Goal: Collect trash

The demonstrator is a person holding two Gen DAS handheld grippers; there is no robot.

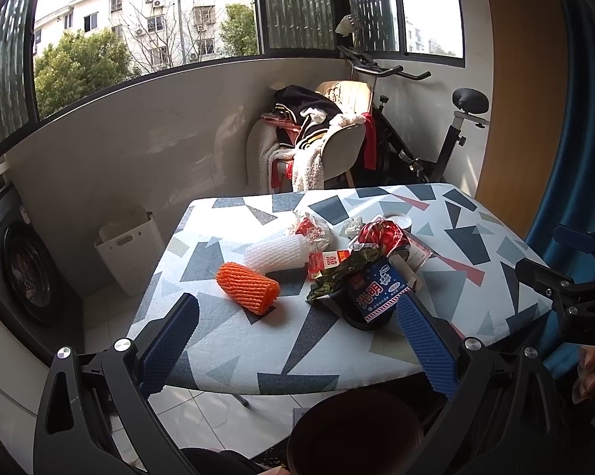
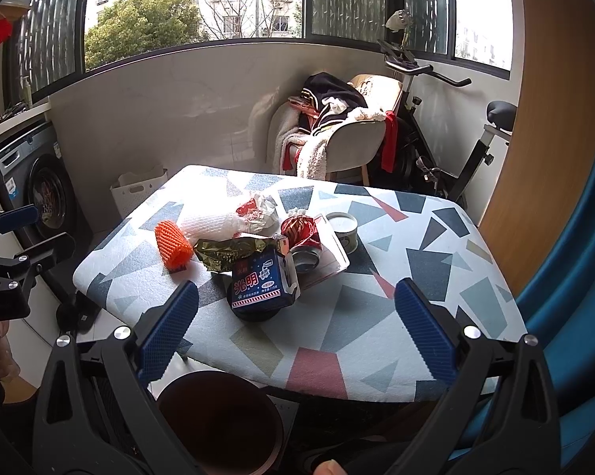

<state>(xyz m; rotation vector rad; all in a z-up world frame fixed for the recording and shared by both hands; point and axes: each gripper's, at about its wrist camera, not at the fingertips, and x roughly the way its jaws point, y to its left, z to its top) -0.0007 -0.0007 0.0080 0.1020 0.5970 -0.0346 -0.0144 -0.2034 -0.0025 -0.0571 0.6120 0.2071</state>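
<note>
Right now I hold both tools above the near edge of a small table with a geometric-patterned cover. My left gripper has its blue ridged fingers spread wide and pinches nothing. My right gripper is spread just as wide, also empty.

All the trash sits in a loose cluster on the middle of the table. Nearest me is a blue carton with white Chinese lettering, resting on a dark round lid. Touching its left side is a crumpled gold-green wrapper. Left of that lies an orange foam net sleeve, and just behind it a white foam net sleeve, the two close together. Behind the white sleeve is a crumpled white and red bag. A crushed red can rests on a clear plastic tray to the right of the carton, with a small round white-lidded tin just behind.

Below the table edge, between my grippers, stands a dark reddish-brown bin, its mouth facing up.

Beyond the table are a chair heaped with clothes, an exercise bike, a white laundry basket and a washing machine.
</note>
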